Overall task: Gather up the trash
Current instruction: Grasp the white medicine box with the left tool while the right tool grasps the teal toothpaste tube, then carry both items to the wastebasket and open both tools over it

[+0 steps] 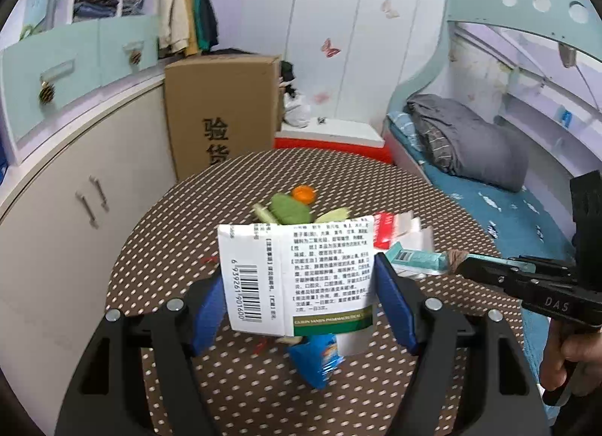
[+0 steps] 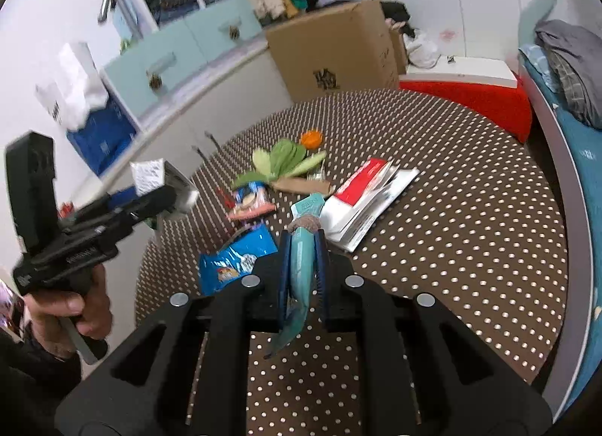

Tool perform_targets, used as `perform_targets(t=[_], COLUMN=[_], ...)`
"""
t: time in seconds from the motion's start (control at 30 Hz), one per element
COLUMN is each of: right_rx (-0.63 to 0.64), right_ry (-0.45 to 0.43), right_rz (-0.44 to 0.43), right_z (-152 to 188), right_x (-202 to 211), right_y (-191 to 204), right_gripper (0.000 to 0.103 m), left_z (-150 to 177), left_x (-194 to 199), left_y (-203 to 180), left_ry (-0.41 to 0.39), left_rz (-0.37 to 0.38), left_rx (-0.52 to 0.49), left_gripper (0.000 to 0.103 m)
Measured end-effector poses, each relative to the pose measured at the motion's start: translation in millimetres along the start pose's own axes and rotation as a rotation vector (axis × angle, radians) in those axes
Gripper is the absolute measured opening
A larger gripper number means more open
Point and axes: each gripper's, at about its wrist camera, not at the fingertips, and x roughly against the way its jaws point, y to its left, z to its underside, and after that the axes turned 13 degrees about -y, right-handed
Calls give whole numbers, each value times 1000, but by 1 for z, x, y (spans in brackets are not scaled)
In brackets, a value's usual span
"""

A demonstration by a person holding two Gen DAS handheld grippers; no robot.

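Left gripper (image 1: 297,285) clamped on white medicine box (image 1: 297,278), box upright between blue pads, lifted clear of dotted table (image 1: 158,247). Right gripper (image 2: 303,244) pinched nearly shut on teal wrapper (image 2: 301,266), wrapper tail hanging below fingers.

My read: pick-up step done for both hands, carry step in hand. No bin in either view.

Left on table beyond fingers: blue snack packet (image 2: 235,261), red-white carton (image 2: 367,202), green leaves (image 2: 286,163), orange peel (image 2: 311,138).

Next move, I judge: find bin, swing both loads over it, let go, return for rest.
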Motion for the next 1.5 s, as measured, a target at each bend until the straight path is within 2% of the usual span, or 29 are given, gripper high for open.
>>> perform_targets(t=[0.17, 0.3, 0.5, 0.6, 0.77, 0.97, 1.0, 1.07, 1.1, 1.13, 1.2, 1.3, 1.5], right_rx=[-30, -62, -145, -217, -389, -538, -565, -654, -672, -688, -747, -807, -804], right_ry=[-124, -228, -277, -254, -143, -24, -11, 11, 18, 17, 8, -60, -177], right_rz=[35, 111, 265, 356, 502, 551, 553, 542, 550, 554, 555, 573, 603], right_z=[-22, -38, -40, -27, 24, 77, 85, 110, 117, 123, 136, 145, 139], right_x=[44, 89, 130, 139, 125, 89, 83, 69, 64, 61, 61, 82, 131], right_y=[-16, -50, -118, -167, -263, -349, -360, -396, -407, -416, -432, -439, -432], right_gripper=[12, 12, 12, 12, 12, 13, 14, 32, 62, 69, 69, 69, 73], left_z=[-21, -34, -45, -44, -35, -16, -13, -6, -3, 0, 8, 20, 49], left_x=[-6, -16, -42, -59, -89, -119, -125, -138, -143, -148, -163, -181, -219], left_y=[-37, -74, -148, -184, -237, -293, -300, -319, -326, -331, -347, -367, -410], left_ry=[-32, -46, -43, -15, 39, 102, 113, 140, 153, 165, 198, 245, 350], left_rz=[77, 143, 259, 310, 363, 405, 410, 419, 422, 425, 430, 440, 452], left_rx=[-30, -59, -103, -111, -140, -204, -212, -234, -242, -246, -255, -271, -317], left_gripper=[71, 71, 71, 71, 71, 71, 71, 71, 71, 71, 71, 71, 71])
